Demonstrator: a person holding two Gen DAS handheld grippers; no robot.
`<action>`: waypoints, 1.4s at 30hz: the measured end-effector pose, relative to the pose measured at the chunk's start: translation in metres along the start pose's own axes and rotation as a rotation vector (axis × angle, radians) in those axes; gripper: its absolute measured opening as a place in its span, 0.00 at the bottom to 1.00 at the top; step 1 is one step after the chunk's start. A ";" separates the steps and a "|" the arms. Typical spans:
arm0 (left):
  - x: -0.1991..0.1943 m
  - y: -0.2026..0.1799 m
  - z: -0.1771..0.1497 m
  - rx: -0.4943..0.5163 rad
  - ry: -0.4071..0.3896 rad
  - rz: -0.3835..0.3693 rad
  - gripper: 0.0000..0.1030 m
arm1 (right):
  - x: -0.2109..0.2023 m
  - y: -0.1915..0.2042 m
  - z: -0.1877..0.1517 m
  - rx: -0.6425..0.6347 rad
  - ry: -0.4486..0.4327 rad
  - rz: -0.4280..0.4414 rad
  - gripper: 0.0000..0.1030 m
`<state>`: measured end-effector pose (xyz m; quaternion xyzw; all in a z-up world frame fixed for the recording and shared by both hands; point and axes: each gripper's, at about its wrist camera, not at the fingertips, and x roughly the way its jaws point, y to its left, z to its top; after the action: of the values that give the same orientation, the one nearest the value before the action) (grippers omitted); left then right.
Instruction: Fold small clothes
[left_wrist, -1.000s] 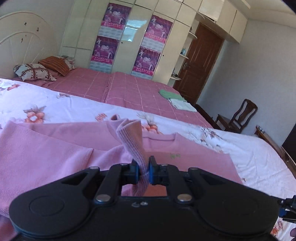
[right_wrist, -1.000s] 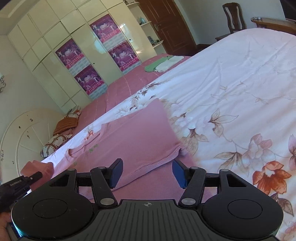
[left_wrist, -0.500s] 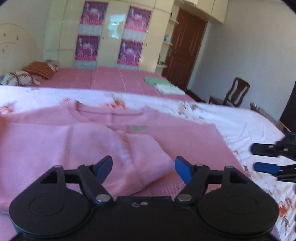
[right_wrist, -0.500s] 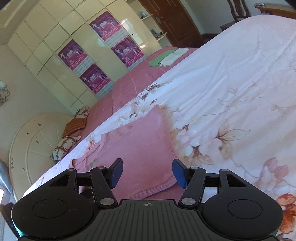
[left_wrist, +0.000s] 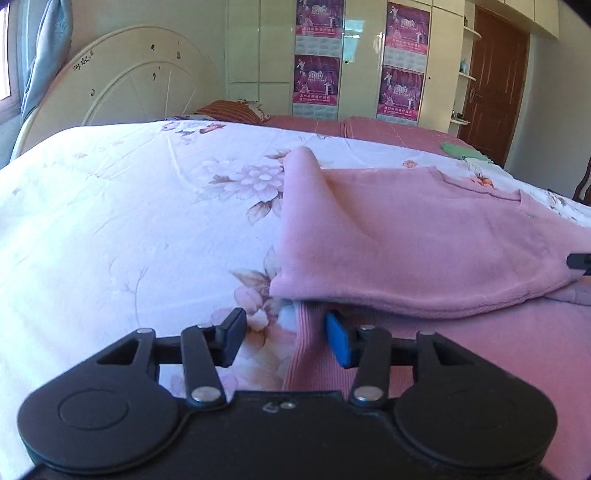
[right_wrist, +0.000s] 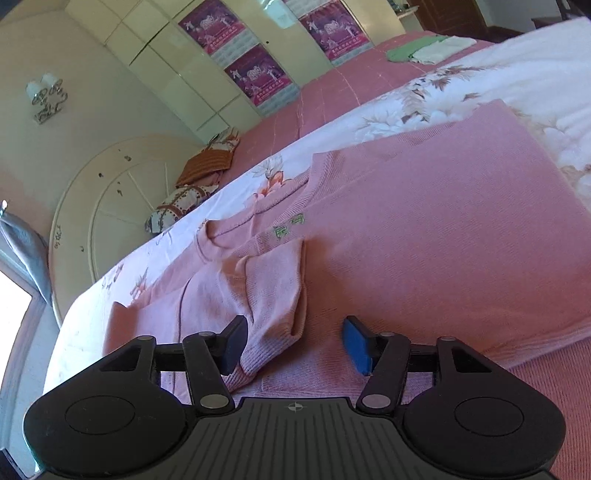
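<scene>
A pink knit sweater (left_wrist: 424, 240) lies flat on the floral bedsheet (left_wrist: 129, 221), one side folded over its body. My left gripper (left_wrist: 284, 341) hovers low at the sweater's bottom left corner. Its jaws are closing, with the ribbed hem (left_wrist: 306, 350) between them beside the blue pad, not pressed. In the right wrist view the sweater (right_wrist: 443, 221) fills the middle, and its sleeve (right_wrist: 273, 288) lies folded across the chest. My right gripper (right_wrist: 295, 345) is over the sleeve's cuff. Its jaws are closing around the cuff, which touches the left finger (right_wrist: 234, 343).
A white round headboard (left_wrist: 140, 85) and pillows (right_wrist: 177, 210) stand at the bed's head. A second pink bed (right_wrist: 332, 92) behind holds folded green and white clothes (right_wrist: 428, 51). Cream wardrobes with posters (left_wrist: 317, 77) and a brown door (left_wrist: 491, 81) line the far wall. The right gripper's tip (left_wrist: 580, 260) shows at the right edge.
The left gripper let go of the sleeve, which now lies folded on the sweater, then swung left to the hem corner and narrowed. The right gripper moved left over the sweater to the cuff.
</scene>
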<state>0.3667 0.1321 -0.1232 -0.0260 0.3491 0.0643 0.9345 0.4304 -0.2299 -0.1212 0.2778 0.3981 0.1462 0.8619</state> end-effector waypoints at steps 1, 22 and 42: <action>0.003 -0.002 0.004 0.018 -0.009 -0.001 0.36 | 0.003 0.005 0.001 -0.022 0.013 -0.024 0.05; 0.021 0.015 0.011 -0.022 0.010 -0.100 0.11 | -0.024 -0.002 -0.015 -0.103 -0.096 -0.189 0.05; 0.079 -0.014 0.067 -0.039 0.017 -0.288 0.49 | 0.015 -0.015 0.032 -0.146 -0.045 -0.188 0.34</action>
<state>0.4709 0.1324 -0.1246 -0.0943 0.3484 -0.0639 0.9304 0.4651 -0.2467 -0.1222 0.1792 0.3912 0.0869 0.8985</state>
